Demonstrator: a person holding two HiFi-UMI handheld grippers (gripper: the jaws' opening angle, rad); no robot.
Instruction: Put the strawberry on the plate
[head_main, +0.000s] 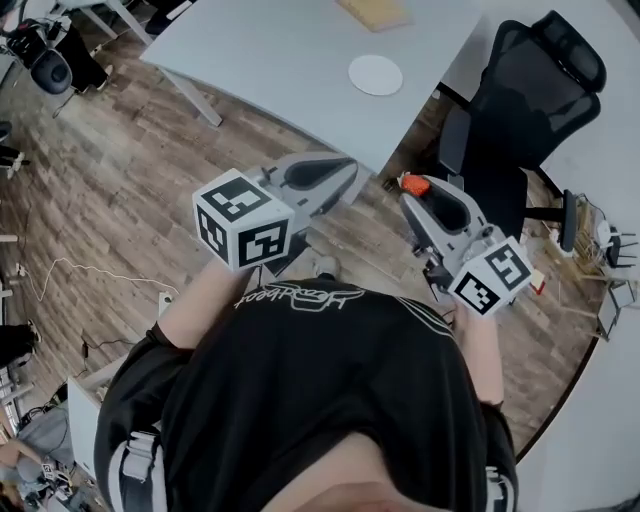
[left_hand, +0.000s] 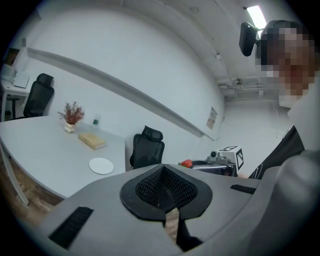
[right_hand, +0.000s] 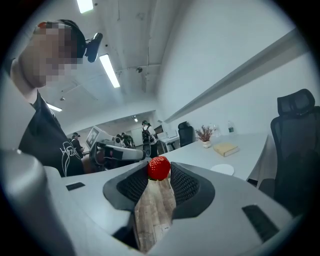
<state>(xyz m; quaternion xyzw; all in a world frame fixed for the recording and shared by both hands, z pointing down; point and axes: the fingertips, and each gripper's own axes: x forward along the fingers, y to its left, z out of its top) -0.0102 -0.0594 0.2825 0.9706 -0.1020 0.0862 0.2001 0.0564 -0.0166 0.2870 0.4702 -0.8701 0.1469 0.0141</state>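
Observation:
A red strawberry (right_hand: 159, 168) sits pinched between the tips of my right gripper (right_hand: 159, 172), whose jaws are shut on it. In the head view the strawberry (head_main: 416, 185) shows at the front of the right gripper (head_main: 412, 190), held in the air beside the table's near edge. The white round plate (head_main: 376, 75) lies on the grey table (head_main: 280, 60), ahead of both grippers; it also shows small in the right gripper view as the plate (right_hand: 222, 169). My left gripper (head_main: 345, 170) is held level near the table edge, its jaws shut with nothing in them. From the left gripper view the plate (left_hand: 101, 165) lies ahead and to the left.
A black office chair (head_main: 520, 110) stands right of the table, close to the right gripper. A tan block (head_main: 372, 12) lies at the table's far side, with a small plant pot (left_hand: 71, 116) beyond it. Wooden floor (head_main: 120, 190) spreads to the left, with cables and gear along the left edge.

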